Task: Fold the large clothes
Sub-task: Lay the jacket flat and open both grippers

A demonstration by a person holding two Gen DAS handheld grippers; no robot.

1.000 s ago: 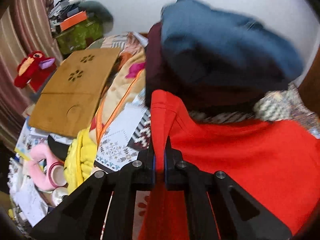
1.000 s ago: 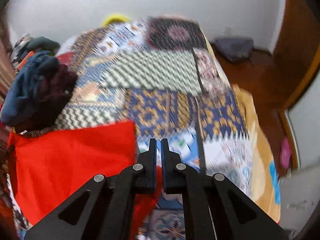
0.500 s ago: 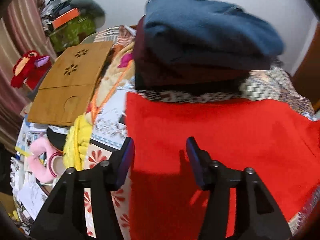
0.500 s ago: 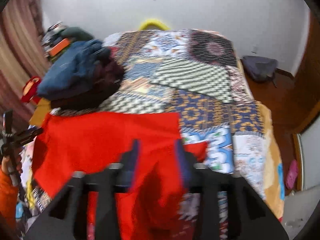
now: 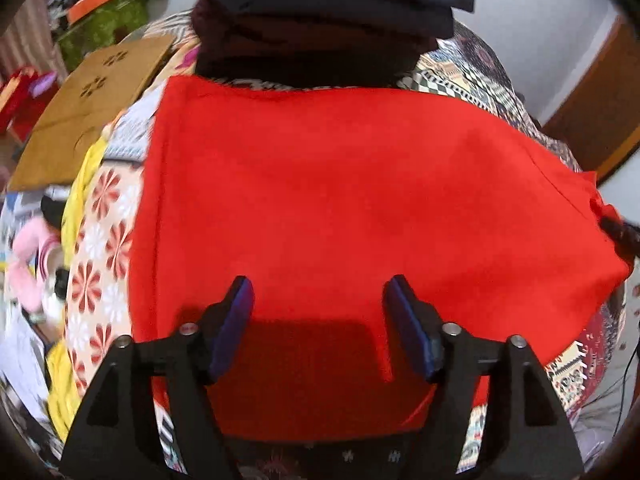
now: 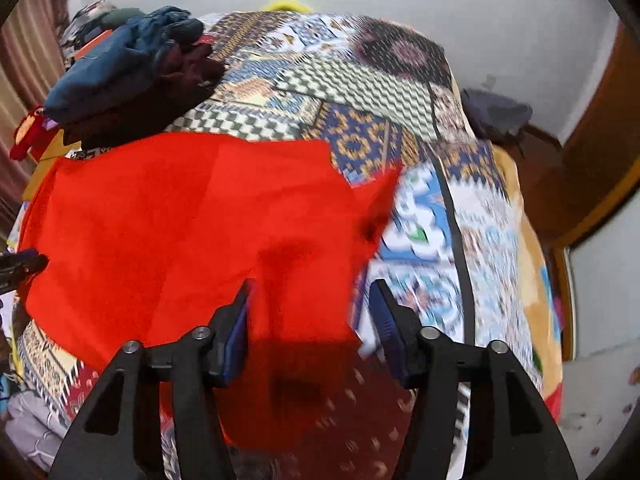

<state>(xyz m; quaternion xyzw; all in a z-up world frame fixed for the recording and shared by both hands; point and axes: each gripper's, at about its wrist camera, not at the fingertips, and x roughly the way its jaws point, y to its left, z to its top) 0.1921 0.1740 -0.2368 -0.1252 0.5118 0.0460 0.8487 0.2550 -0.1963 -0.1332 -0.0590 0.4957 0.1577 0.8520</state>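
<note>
A large red garment (image 5: 340,184) lies spread flat on the patchwork bedspread (image 5: 100,264). My left gripper (image 5: 318,294) hovers over its near edge, jaws opening, nothing pressed between the blue pads. In the right wrist view the same red garment (image 6: 180,224) covers the left half of the patchwork bedspread (image 6: 420,120). My right gripper (image 6: 310,296) hangs over the garment's right near corner, jaws opening, cloth below them but not gripped. The tip of the other gripper (image 6: 22,264) shows at the left edge.
A pile of folded dark blue and maroon clothes (image 5: 328,12) sits just beyond the red garment, also the pile (image 6: 128,68). A brown board (image 5: 88,104), yellow cloth (image 5: 80,184) and clutter lie left of the bed. A wooden door frame (image 6: 592,168) stands right.
Both grippers were shut on the red garment's edges a second ago; they let go, opened, and drew back toward the near side, leaving the garment lying flat.
</note>
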